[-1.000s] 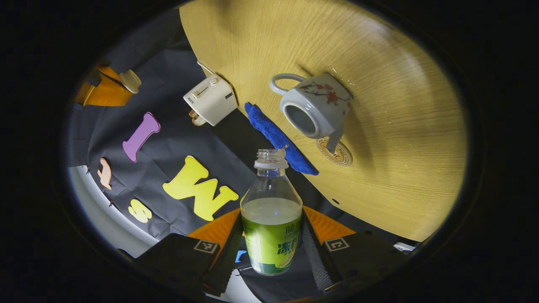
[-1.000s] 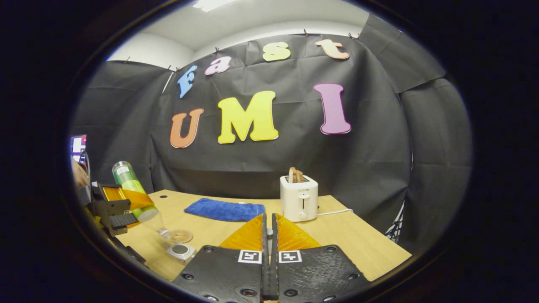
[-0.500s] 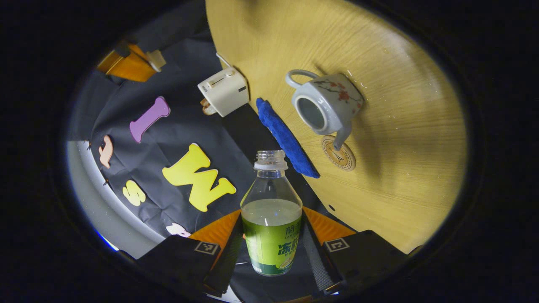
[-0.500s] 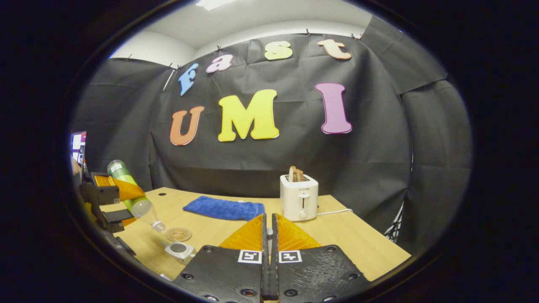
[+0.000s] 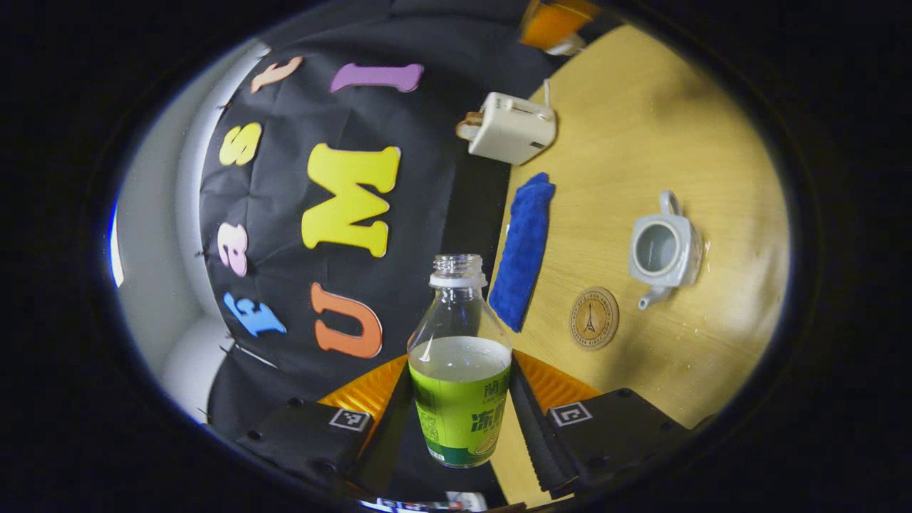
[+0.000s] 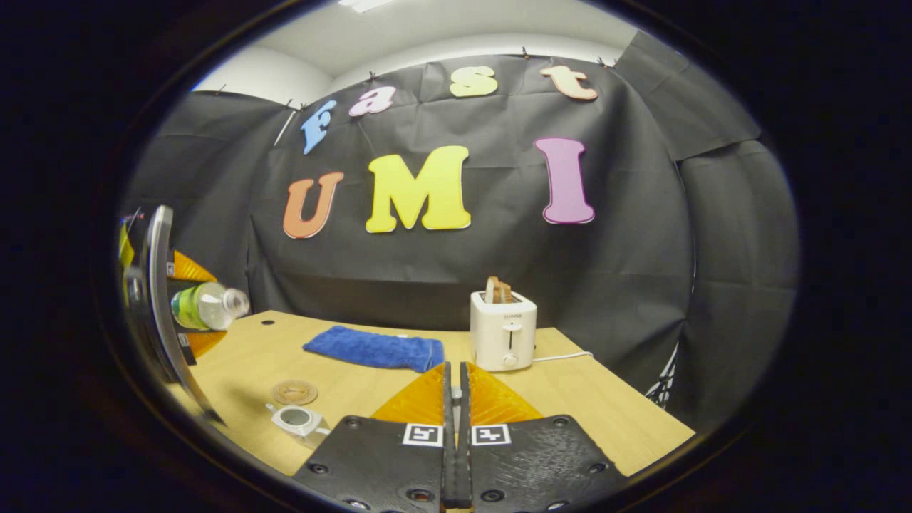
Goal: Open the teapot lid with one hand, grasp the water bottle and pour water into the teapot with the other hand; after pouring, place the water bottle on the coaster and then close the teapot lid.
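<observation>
My left gripper (image 5: 459, 367) is shut on the green-labelled water bottle (image 5: 459, 313), which is uncapped and about half full. In the right gripper view the bottle (image 6: 206, 305) lies roughly level above the table's left end, its mouth pointing right, held by the left gripper (image 6: 187, 306). The white teapot (image 5: 662, 249) stands open on the wooden table, lid off, beside the round coaster (image 5: 593, 318). Both show again low on the left as the teapot (image 6: 296, 420) and the coaster (image 6: 294, 392). My right gripper (image 6: 454, 388) is shut and raised; a small whitish lid (image 5: 566, 46) sits at its tip.
A blue cloth (image 5: 524, 260) lies at the table's back, with a white toaster (image 5: 509, 128) and its cord beside it. The same cloth (image 6: 370, 349) and toaster (image 6: 502, 331) stand ahead of my right gripper. The wooden table (image 6: 591, 399) ends to the right.
The left gripper has swung the bottle up and away from the teapot, from mouth-down to roughly level. The teapot now looks farther off. The right gripper has barely moved.
</observation>
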